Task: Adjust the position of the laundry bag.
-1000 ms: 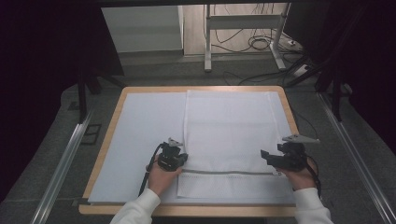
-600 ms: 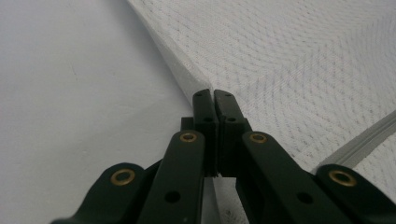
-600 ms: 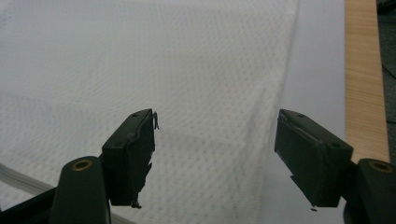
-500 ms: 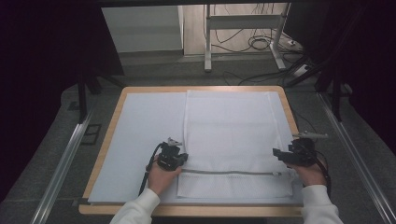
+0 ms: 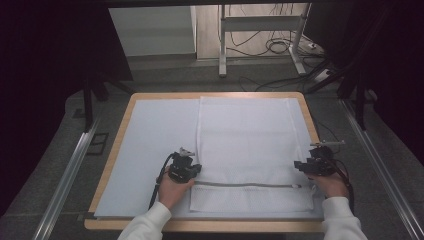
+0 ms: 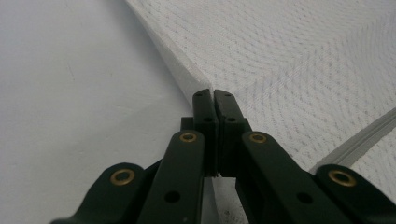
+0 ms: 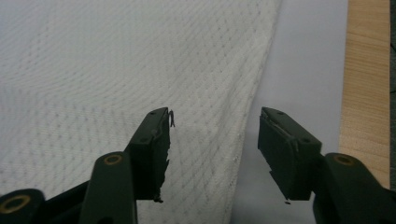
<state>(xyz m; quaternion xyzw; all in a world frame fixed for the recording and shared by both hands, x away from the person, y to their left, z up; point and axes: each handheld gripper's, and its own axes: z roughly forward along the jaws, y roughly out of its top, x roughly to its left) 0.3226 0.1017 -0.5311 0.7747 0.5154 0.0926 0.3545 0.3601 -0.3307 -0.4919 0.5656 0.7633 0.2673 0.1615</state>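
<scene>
White mesh makes up the bag (image 5: 247, 150), a large flat rectangle with a honeycomb weave lying on a pale mat (image 5: 150, 150) over a wooden board (image 5: 116, 150). It spreads out ahead of and between both tongs, its near end reaching back toward the person. A grey zip (image 5: 245, 185) runs across that near end, from just beside the left tongs (image 5: 192, 169) to just beside the right tongs (image 5: 300, 166).

In the left gripper view the left tongs' jaws are pressed together on the bag's left edge (image 6: 187, 79), which rises in a small ridge right at their tips.

The right tongs have just been closing but stand apart; in the right gripper view the bag's right edge (image 7: 252, 107) lies between the jaws, neither pad pressing it.
</scene>
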